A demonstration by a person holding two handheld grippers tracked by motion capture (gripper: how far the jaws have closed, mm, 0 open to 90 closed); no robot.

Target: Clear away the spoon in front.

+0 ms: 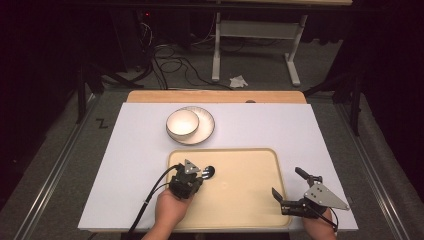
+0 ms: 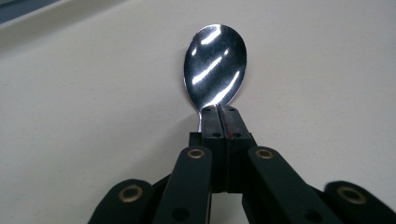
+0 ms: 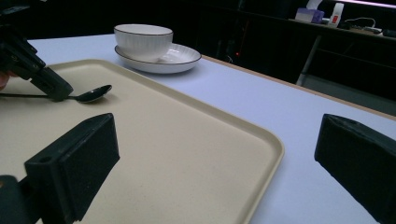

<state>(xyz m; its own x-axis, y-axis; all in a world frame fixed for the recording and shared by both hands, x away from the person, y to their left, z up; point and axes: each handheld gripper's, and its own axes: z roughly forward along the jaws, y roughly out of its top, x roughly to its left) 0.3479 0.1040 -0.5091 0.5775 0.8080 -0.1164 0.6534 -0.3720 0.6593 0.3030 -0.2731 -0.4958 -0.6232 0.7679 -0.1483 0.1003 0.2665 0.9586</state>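
The right tool [image 1: 286,192] was at the near right edge of the beige tray [image 1: 250,200], and its jaws stood wide apart with nothing between them. The left tool [image 1: 199,174] was over the left part of the tray, its jaws closed tight on the neck of a metal spoon [image 2: 215,65], whose bowl pointed away just above the tray. Farther on the white tabletop [image 1: 130,165], a white bowl [image 1: 182,123] sat in a plate [image 1: 206,131].
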